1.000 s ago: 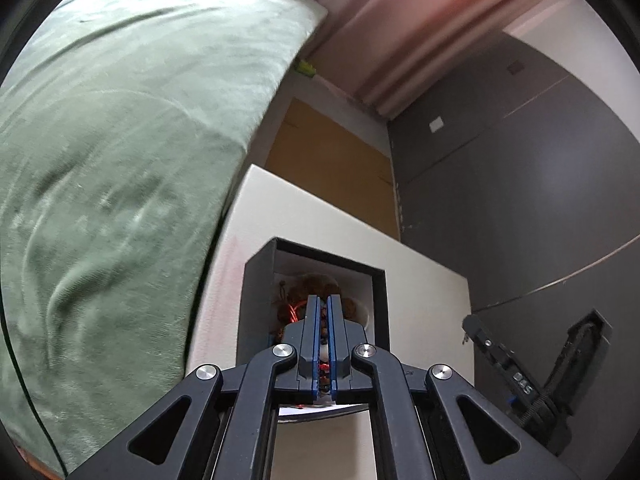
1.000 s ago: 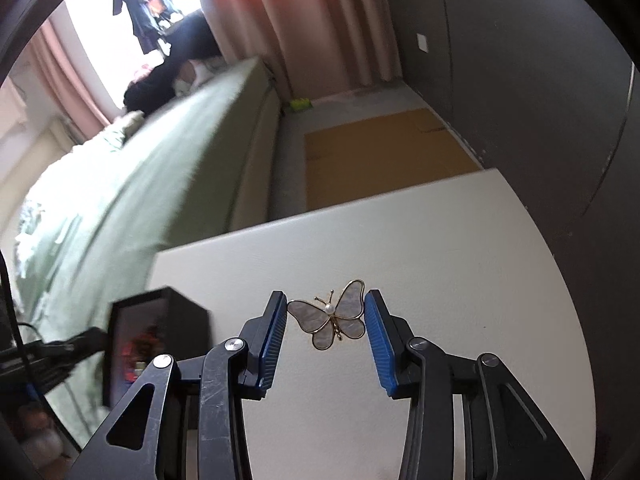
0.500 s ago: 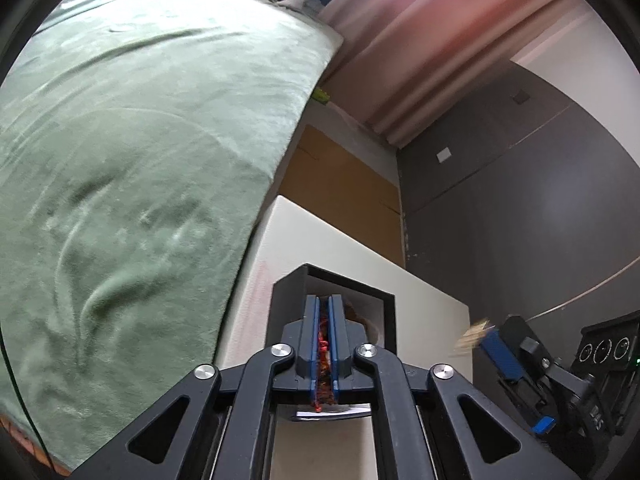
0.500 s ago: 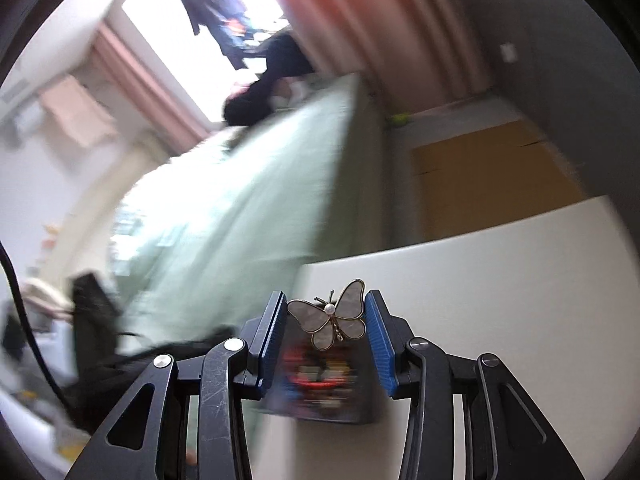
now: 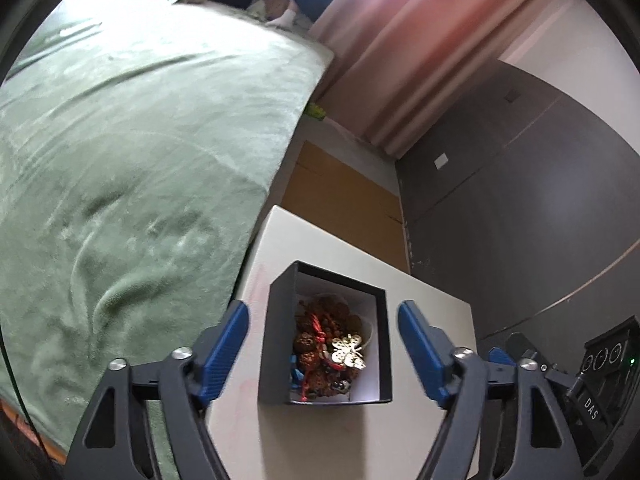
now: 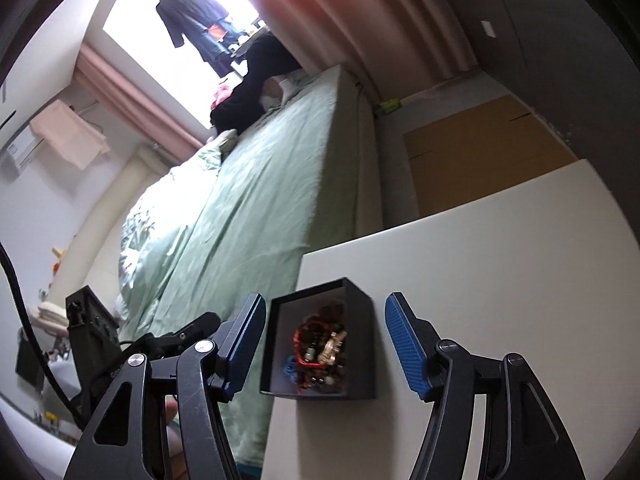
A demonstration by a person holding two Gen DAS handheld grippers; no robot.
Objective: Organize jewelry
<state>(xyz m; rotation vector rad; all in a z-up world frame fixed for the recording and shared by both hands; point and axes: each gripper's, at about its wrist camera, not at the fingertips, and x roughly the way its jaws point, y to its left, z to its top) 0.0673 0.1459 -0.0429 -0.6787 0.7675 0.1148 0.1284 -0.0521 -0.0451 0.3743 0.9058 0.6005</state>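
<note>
Between my left gripper's point(image 5: 322, 344) ribbed blue pads, which have just been opening and now stand wide apart with nothing pinched, I see the black box point(image 5: 382, 344) sitting straight ahead on the table. My right gripper point(image 6: 325, 344) has also just been opening; its ridged blue pads are parted and grip nothing, and the same box point(image 6: 362, 344) shows in the gap between them.

That box is square, matte, thin-walled and open-topped, with a pale lining. Inside it lies a tangle of knobbly brown beads point(image 5: 316, 332) threaded on red cord, with a bit of blue at the near side. On top of the heap rests the butterfly brooch point(image 5: 349, 353), flat, shiny and gold-rimmed with pearly wings. From the right wrist view the brooch point(image 6: 334, 345) is a small golden glint, too small for detail.

Outward, the table point(image 5: 340, 432) is smooth, cream and sharp-cornered. Its left edge runs just beside the box, and past that edge the green blanket point(image 5: 132, 184), soft and creased, begins. To the right of the box I have a broad bare stretch of tabletop point(image 6: 500, 264). Beyond the far edge lie flat brown cardboard point(image 5: 344, 200) on the floor, pink curtains point(image 5: 404, 52) in long folds, and a dark panelled wall point(image 5: 512, 184).
</note>
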